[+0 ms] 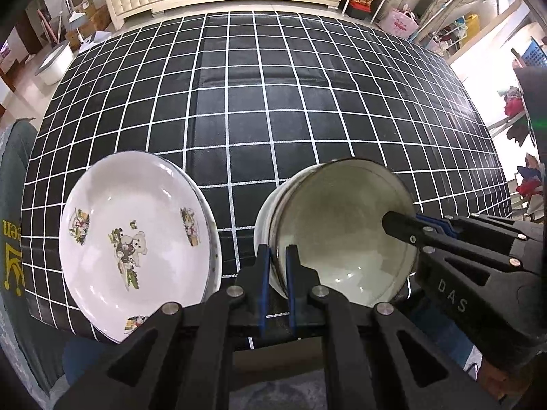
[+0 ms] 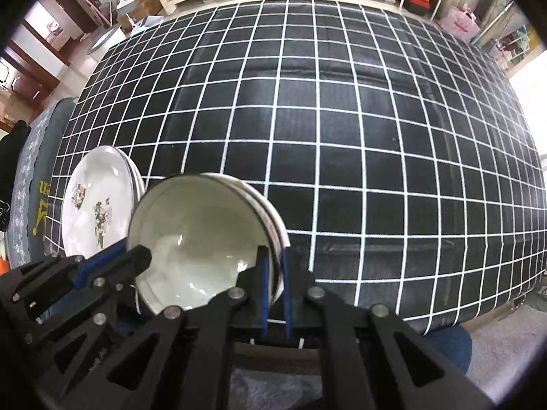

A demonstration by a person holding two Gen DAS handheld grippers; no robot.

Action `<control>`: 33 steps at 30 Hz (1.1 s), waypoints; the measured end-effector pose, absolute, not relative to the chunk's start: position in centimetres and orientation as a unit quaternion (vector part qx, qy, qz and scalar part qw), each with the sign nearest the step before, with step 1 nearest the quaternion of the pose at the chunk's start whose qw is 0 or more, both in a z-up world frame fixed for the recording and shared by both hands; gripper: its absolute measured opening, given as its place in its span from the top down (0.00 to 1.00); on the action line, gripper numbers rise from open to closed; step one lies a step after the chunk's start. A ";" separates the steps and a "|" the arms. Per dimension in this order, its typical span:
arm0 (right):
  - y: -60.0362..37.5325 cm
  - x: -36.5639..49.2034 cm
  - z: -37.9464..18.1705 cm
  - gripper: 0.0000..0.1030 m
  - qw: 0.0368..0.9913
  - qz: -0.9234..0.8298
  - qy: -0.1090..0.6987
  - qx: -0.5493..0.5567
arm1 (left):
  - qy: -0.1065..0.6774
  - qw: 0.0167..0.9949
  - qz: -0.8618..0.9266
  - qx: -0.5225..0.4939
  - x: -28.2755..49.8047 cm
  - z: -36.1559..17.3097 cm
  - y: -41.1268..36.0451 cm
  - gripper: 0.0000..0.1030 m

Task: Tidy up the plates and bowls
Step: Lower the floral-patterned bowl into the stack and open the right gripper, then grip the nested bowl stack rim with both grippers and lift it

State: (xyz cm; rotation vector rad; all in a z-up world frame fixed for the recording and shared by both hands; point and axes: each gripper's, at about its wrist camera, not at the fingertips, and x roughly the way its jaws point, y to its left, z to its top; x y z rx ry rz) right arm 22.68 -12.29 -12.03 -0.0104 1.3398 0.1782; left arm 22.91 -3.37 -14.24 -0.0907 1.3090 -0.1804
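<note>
Pinching opposite rims of the bowl stack (image 1: 342,232), your left gripper (image 1: 277,256) and right gripper (image 2: 275,259) are each clamped tight on it. How many bowls nest there is unclear. Just left, the bear-print plates (image 1: 136,239) overlap the checked tablecloth (image 1: 273,102).

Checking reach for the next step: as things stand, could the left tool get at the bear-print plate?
Probably not right away: the left tool is shut on the bowl rim. The plate lies just beside it, nothing between them.
</note>
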 end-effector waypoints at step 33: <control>-15.4 20.8 -13.2 0.35 0.788 0.096 0.596 0.121 | 0.602 0.768 -0.202 -0.076 23.9 -16.3 -1.2 0.48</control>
